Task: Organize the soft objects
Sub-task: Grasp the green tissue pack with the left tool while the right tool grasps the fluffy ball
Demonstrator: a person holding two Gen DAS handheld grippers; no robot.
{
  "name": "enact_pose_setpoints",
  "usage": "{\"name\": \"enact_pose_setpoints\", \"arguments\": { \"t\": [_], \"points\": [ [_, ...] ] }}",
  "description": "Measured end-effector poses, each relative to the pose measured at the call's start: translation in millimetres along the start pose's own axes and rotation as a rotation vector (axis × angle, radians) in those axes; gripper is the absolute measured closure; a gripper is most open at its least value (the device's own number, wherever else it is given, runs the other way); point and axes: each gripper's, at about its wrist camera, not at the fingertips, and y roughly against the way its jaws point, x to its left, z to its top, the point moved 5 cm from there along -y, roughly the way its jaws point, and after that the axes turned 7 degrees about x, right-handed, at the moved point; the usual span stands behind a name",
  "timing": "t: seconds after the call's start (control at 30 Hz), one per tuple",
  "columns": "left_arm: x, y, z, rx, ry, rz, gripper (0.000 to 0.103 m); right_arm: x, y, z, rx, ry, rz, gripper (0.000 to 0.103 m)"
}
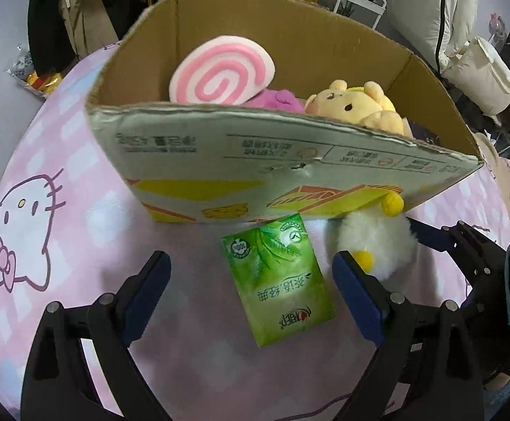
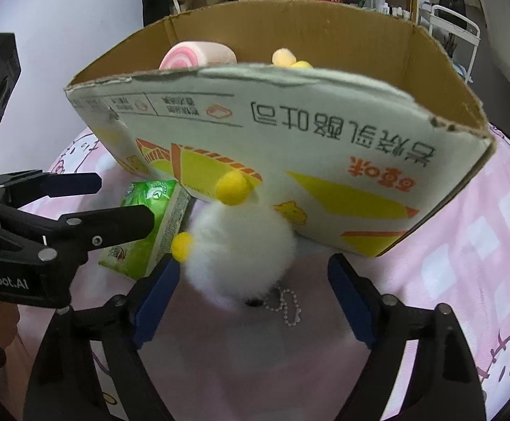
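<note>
- the left gripper (image 1: 251, 280) is holding its fingers wide apart, straddling the green tissue pack (image 1: 278, 280) without pressing it, probably lining up a grasp.
- the right gripper (image 2: 255, 273) is standing spread around the white fluffy toy (image 2: 240, 249); its left pad seems to be brushing the fur, hard to tell.
- the pack is lying flat on the pink sheet (image 1: 62, 217), its long axis pointing at the cardboard box (image 1: 290, 147), far end touching the wall.
- the toy is sitting just beside it, against the box already holding plushies.
</note>
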Motion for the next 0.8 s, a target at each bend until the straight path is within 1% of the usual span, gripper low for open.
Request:
{"name": "enact_pose_setpoints", "arguments": {
  "t": [0.13, 0.23, 0.3, 0.33, 0.4, 0.43, 0.47, 0.5, 0.53, 0.6, 0.73, 0.8],
  "points": [
    [-1, -14, 2, 0.042, 0.017, -0.022, 0.011, 2, -6, 0, 0.014, 0.011, 0.001, 0.014],
    [0, -23, 2, 0.062, 0.017, 0.003, 0.011, 3, -12, 2, 0.023, 0.018, -0.009, 0.015],
    [-1, -27, 2, 0.071, 0.016, 0.010, 0.012, 2, -13, 1, 0.020, 0.016, -0.012, 0.018],
    [-1, -28, 2, 0.073, 0.014, 0.011, 0.012, 1, -12, 2, 0.019, 0.014, -0.019, 0.024],
    [-4, -28, 3, 0.073, 0.008, 0.008, 0.019, 1, -13, 3, 0.024, 0.016, -0.025, 0.028],
    [-5, -28, 2, 0.072, 0.003, 0.005, 0.022, 1, -12, 3, 0.023, 0.015, -0.024, 0.032],
    [-7, -27, 2, 0.071, -0.005, -0.001, 0.028, 2, -12, 3, 0.025, 0.013, -0.020, 0.037],
    [-9, -26, 2, 0.069, -0.006, -0.013, 0.038, 2, -13, 3, 0.027, 0.017, -0.020, 0.037],
    [-10, -26, 2, 0.073, -0.007, -0.024, 0.043, 4, -13, 3, 0.026, 0.025, -0.026, 0.038],
    [-10, -24, 0, 0.066, -0.009, -0.016, 0.043, 5, -12, 3, 0.024, 0.040, -0.025, 0.044],
    [-4, -18, -1, 0.049, 0.004, -0.002, 0.043, 11, -13, 3, 0.029, 0.046, -0.005, 0.064],
    [1, -14, -2, 0.039, 0.006, 0.010, 0.043, 10, -13, 4, 0.028, 0.037, 0.004, 0.066]
  ]
}}
